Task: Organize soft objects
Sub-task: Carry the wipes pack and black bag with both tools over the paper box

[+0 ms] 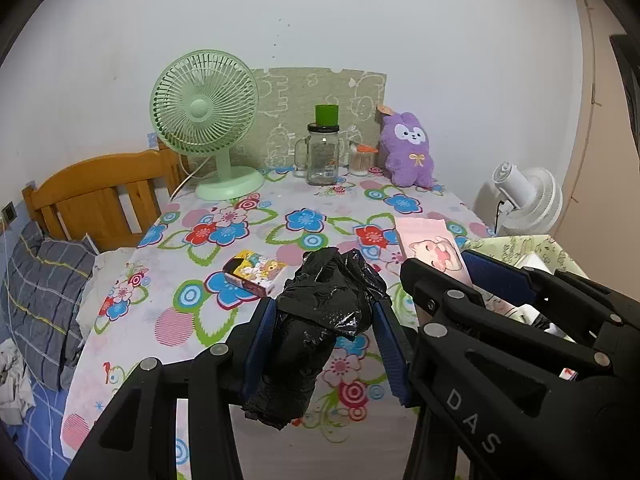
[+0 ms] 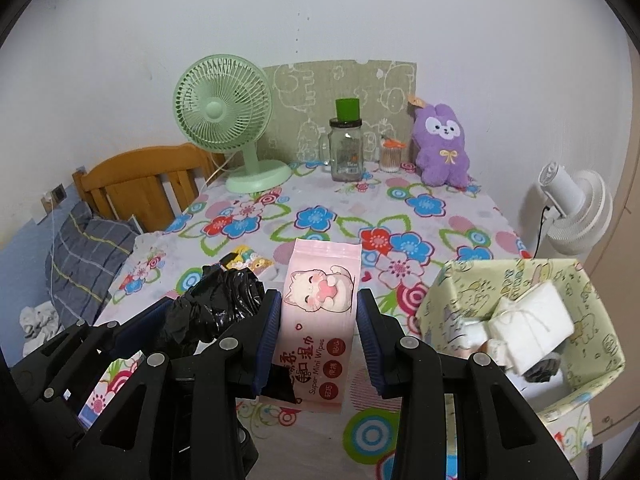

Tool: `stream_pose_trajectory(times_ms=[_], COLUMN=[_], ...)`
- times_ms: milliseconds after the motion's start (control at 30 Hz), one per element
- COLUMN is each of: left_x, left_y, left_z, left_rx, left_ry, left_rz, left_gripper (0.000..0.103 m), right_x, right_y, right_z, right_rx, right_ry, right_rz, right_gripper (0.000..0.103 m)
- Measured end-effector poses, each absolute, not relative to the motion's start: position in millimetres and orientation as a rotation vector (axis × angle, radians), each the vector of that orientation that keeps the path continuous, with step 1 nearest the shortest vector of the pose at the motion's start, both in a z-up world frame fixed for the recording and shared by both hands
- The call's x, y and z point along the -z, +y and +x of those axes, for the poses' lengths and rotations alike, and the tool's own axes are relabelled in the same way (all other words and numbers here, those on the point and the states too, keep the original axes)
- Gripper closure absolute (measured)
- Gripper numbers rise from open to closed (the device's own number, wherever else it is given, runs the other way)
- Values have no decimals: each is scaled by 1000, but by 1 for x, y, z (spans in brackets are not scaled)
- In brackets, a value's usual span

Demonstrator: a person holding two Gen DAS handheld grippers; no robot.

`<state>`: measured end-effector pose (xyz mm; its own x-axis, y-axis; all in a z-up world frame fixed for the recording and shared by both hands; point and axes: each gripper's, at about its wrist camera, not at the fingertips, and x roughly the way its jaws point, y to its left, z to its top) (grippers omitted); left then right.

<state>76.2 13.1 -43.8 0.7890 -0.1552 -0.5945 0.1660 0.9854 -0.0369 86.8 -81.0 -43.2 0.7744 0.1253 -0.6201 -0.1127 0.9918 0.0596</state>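
Two hand-held grippers are hanging side by side over the flowered tablecloth [image 2: 320, 216], each carrying one soft thing clear of the table. The left gripper [image 1: 326, 314] is clamping one roll of crumpled black plastic bags [image 1: 320, 312] between its blue pads, and the right gripper [image 2: 318, 312] is squeezing one pink pack of wet wipes [image 2: 320, 320], cat picture facing up. One small yellow cartoon packet [image 1: 256, 272] is lying on the cloth just beyond the bags. To the right, one pale green fabric box [image 2: 576, 400] is sitting at the table's edge, holding one white bundle tied with string [image 2: 532, 320]. Along the back wall are standing one green desk fan [image 2: 228, 120], one glass jar [image 2: 346, 152] with a green lid, one small tub of cotton swabs [image 2: 390, 158] and one purple plush rabbit [image 2: 442, 144]. A second fan, white [image 2: 576, 208], is standing off the table to the right.
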Motion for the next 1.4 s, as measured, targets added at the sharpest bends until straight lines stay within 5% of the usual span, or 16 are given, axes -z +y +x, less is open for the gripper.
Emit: stream_pose_trajectory(times_ms=[1400], left_x=[16], left_y=[-120], left_z=[81], left_rx=[303], left_ry=[592], left_rz=[80], left_gripper=[52], right_x=[9], right_y=[-213], right_z=[79], right_rx=[-8], right_ry=[614], right_rz=[49], right_gripper=[62])
